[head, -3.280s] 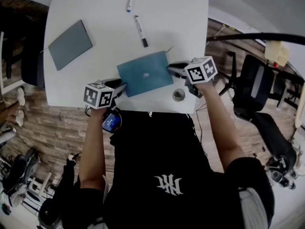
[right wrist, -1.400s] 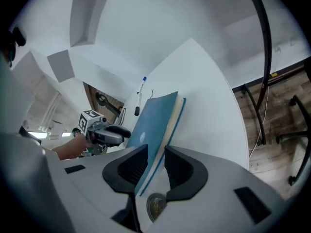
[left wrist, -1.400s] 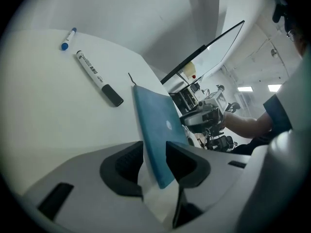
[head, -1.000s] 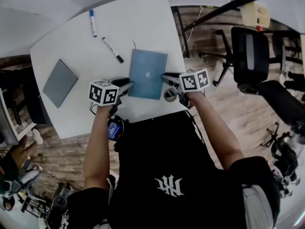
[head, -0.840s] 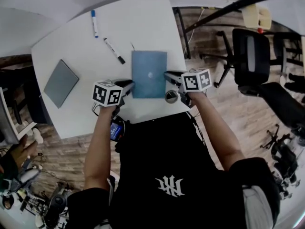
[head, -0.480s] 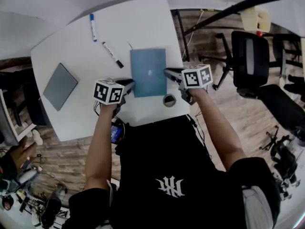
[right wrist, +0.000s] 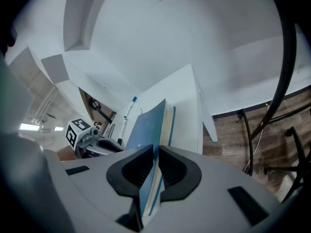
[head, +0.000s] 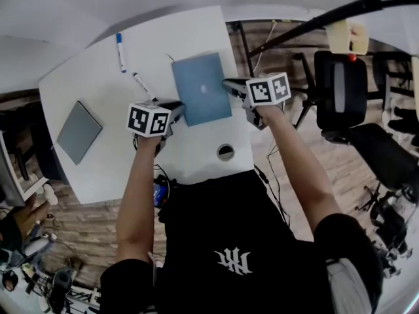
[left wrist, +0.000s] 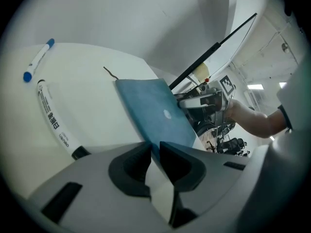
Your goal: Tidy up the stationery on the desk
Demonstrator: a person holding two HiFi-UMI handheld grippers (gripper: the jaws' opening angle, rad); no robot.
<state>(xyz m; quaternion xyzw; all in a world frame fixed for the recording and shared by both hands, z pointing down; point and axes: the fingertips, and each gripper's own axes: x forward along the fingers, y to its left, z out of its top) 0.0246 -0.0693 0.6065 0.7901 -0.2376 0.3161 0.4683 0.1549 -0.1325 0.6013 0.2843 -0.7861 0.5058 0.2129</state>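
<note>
As your left gripper (head: 177,107) and right gripper (head: 226,84), jaws just closed, clamp the blue notebook (head: 201,89) mid-move, next lower it level.

Left gripper (left wrist: 154,152), just closing, pinches blue notebook (left wrist: 155,111) corner.

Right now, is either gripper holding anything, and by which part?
Both hold the blue notebook: the left gripper pinches its left edge near the near corner, the right gripper its right edge. Their jaws have just been closing on it.
</note>
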